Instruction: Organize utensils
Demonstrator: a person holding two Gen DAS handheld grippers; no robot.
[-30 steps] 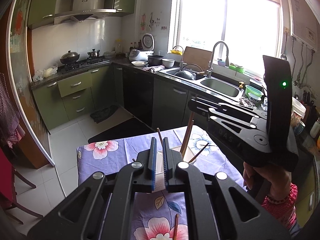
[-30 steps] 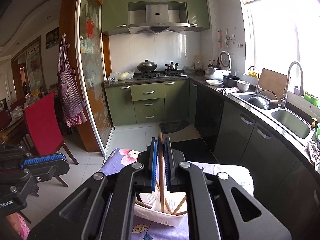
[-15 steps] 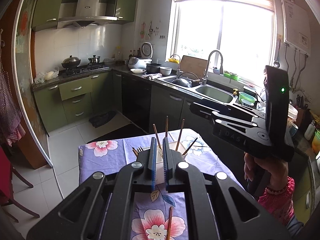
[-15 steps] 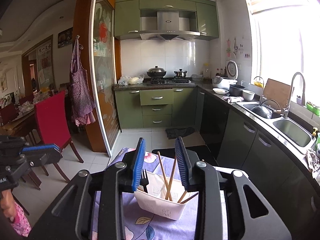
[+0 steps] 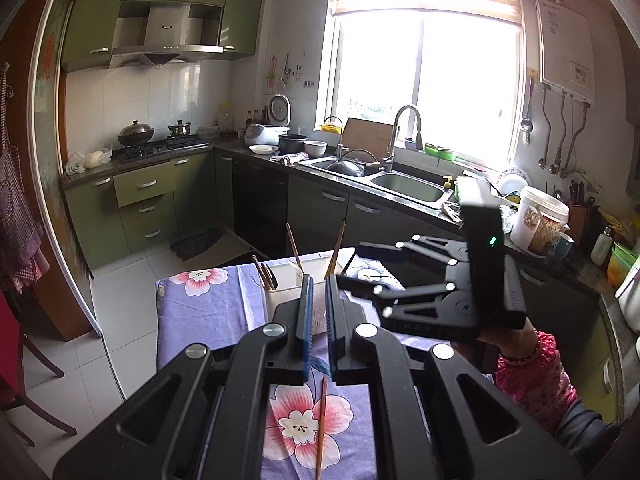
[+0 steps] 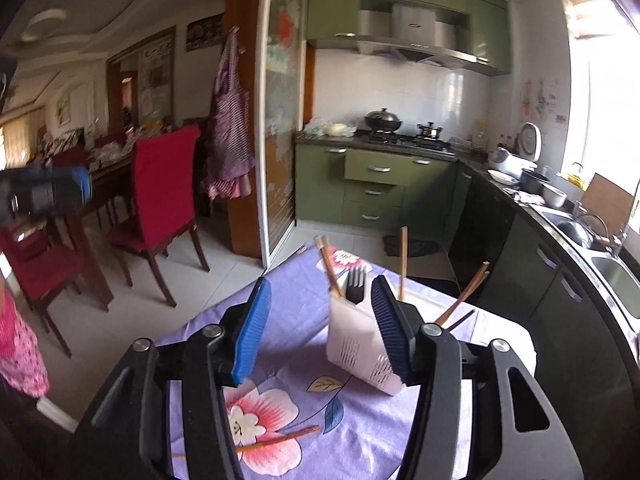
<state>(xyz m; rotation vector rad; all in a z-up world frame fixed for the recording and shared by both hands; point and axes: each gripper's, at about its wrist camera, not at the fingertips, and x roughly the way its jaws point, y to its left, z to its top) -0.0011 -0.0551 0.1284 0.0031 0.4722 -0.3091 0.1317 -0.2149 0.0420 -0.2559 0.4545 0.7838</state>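
Fingers first: our right gripper (image 6: 320, 328) has just been opening and its blue ribbed pads stand apart with nothing between them, while our left gripper (image 5: 316, 316) is closed on nothing, its pads nearly meeting. Below the right gripper, on the floral tablecloth (image 6: 288, 304), a loose chopstick (image 6: 276, 442) lies flat; we judge it the next piece to sort. It is thin, stiff and light, probably wood or bamboo, with a smooth round shaft that could roll or slip. We would pinch it near mid-length, across the shaft, so it does not swing. The white slotted caddy (image 6: 356, 348), light plastic and easy to tip, already holds several chopsticks and a dark fork (image 6: 356, 284), standing or leaning.
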